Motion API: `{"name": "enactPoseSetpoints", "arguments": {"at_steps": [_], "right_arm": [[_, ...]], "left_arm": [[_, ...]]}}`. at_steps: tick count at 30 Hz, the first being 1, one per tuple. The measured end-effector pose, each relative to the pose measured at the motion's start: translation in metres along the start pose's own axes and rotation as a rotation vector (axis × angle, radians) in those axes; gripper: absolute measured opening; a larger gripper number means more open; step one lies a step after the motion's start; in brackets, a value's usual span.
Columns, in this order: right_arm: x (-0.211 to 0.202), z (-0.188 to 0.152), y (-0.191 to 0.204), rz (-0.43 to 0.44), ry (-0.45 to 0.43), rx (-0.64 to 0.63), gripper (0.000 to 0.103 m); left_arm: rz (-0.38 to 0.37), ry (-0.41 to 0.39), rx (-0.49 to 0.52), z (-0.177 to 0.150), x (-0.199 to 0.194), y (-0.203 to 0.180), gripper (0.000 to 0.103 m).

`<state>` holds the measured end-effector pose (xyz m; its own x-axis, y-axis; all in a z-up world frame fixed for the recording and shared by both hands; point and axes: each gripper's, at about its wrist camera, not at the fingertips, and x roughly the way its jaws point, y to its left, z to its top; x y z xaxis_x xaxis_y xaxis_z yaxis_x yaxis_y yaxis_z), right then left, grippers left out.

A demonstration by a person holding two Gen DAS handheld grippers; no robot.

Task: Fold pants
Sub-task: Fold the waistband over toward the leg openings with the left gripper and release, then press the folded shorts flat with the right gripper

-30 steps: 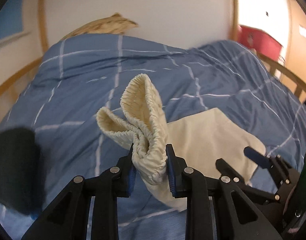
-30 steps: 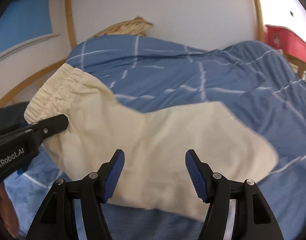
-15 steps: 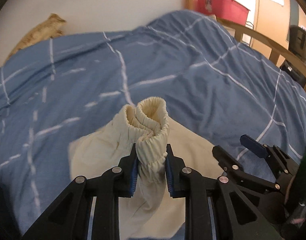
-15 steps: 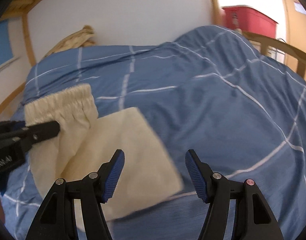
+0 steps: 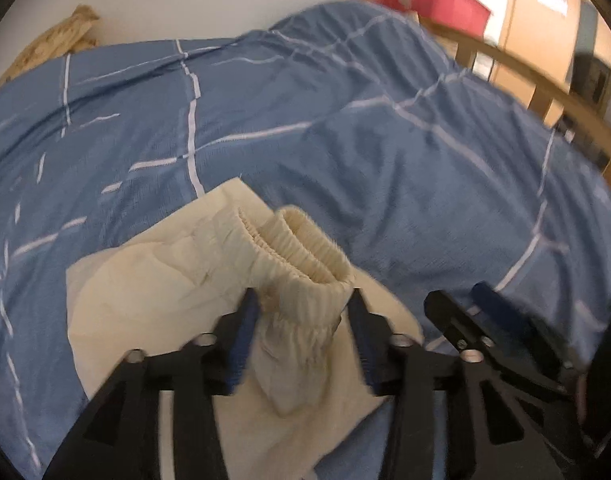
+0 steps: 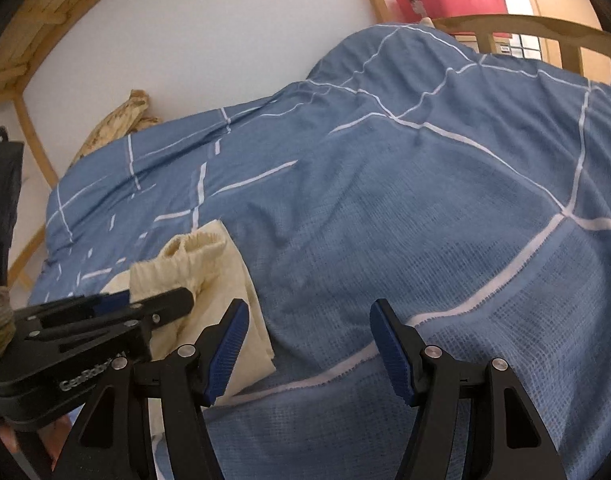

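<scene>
Pants (image 5: 193, 304) beside claw (image 6: 117, 312) marked, seemingly, "GenRobot".

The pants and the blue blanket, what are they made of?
The pants look like soft, matte cream cloth, maybe cotton: they crumple, and the waistband between the left hand-held gripper fingers is gathered like elastic. The blanket looks like a woven blue fabric: a small waffle-like grid texture shows, with white stripes.

A blue checked duvet (image 6: 385, 200) covers the wooden-framed bed (image 6: 525, 26) beside a white wall (image 6: 209, 40).
</scene>
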<state>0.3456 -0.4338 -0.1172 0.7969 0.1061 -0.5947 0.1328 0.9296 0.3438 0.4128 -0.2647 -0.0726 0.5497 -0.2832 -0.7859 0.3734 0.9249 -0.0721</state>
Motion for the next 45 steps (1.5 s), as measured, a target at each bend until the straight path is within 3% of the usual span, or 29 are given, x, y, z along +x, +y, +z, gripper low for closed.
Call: {"name": "enactPoseSetpoints", "arguments": {"at_steps": [1, 4, 8, 12, 17, 22, 26, 28, 31, 34, 37, 42, 45], "right_arm": [[-0.001, 0.0, -0.004, 0.006, -0.006, 0.02, 0.064], [-0.005, 0.001, -0.009, 0.021, -0.017, 0.05, 0.064], [-0.011, -0.002, 0.002, 0.034, -0.04, 0.015, 0.064], [-0.022, -0.007, 0.025, 0.107, -0.081, -0.043, 0.064], [-0.034, -0.004, 0.053, 0.114, -0.109, -0.149, 0.064], [-0.021, 0.012, 0.095, 0.135, -0.015, -0.311, 0.064], [0.001, 0.029, 0.128, 0.172, 0.083, -0.465, 0.064], [0.016, 0.041, 0.137, 0.204, 0.14, -0.489, 0.061], [0.037, 0.059, 0.138, 0.267, 0.234, -0.431, 0.058], [0.059, 0.072, 0.132, 0.287, 0.307, -0.337, 0.055], [0.08, 0.076, 0.127, 0.285, 0.383, -0.266, 0.05], [0.099, 0.062, 0.126, 0.234, 0.406, -0.307, 0.047], [0.105, 0.058, 0.116, 0.237, 0.417, -0.258, 0.047]], "left_arm": [[-0.006, -0.018, -0.015, -0.001, -0.008, 0.002, 0.065], [-0.007, -0.105, -0.013, -0.008, -0.04, 0.004, 0.069], [0.138, -0.227, 0.044, -0.031, -0.079, 0.013, 0.076], [0.19, -0.221, 0.066, -0.056, -0.09, 0.035, 0.076], [0.237, -0.231, 0.022, -0.079, -0.089, 0.064, 0.076], [0.243, -0.23, -0.018, -0.073, -0.084, 0.082, 0.076], [0.294, -0.259, -0.002, -0.044, -0.084, 0.091, 0.076], [0.283, -0.263, 0.018, -0.032, -0.084, 0.096, 0.076], [0.265, -0.269, -0.061, -0.027, -0.084, 0.111, 0.077], [0.161, -0.248, -0.116, -0.032, -0.069, 0.126, 0.08], [0.165, -0.233, -0.129, -0.033, -0.058, 0.129, 0.08], [0.12, -0.237, -0.115, -0.037, -0.051, 0.126, 0.08], [0.139, -0.25, -0.115, -0.038, -0.046, 0.126, 0.08]]}}
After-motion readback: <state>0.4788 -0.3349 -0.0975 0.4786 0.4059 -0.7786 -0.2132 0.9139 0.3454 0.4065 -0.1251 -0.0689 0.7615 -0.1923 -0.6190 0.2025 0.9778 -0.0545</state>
